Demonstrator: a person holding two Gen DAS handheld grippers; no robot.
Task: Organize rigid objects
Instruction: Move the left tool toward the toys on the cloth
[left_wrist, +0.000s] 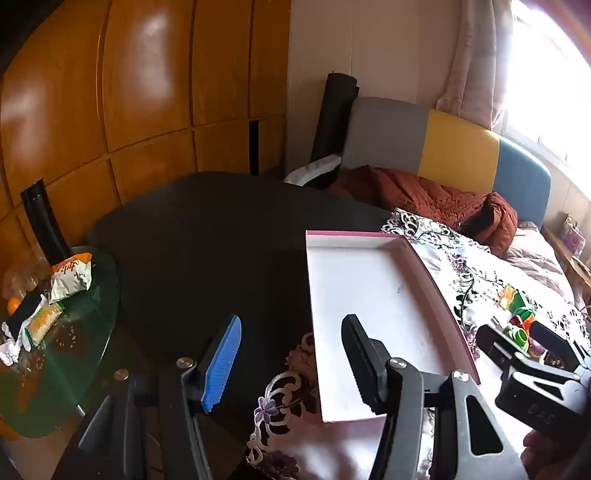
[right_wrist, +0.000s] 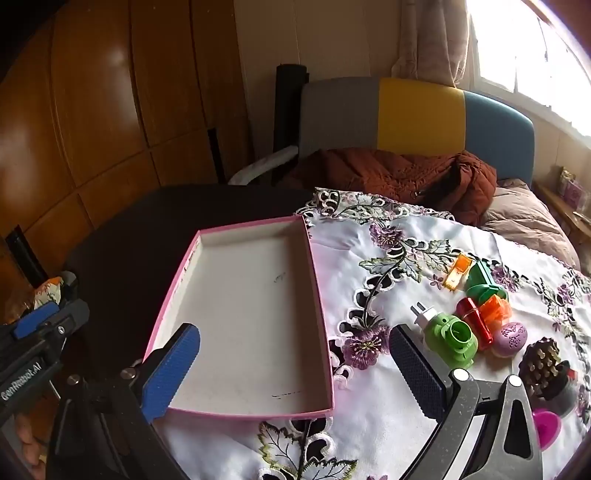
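Right wrist view: both tongs (right_wrist: 295, 358) stood released, nothing held; advisable to approach the green toy (right_wrist: 452, 341) squarely before carrying it to the pink box (right_wrist: 177, 273).

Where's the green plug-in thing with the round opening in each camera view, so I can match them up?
Left wrist: green plug-in gadget at far right, partly hidden behind the right gripper.
Right wrist: lower right on the floral cloth, right of centre.
Shared landmark: pink-rimmed tray.
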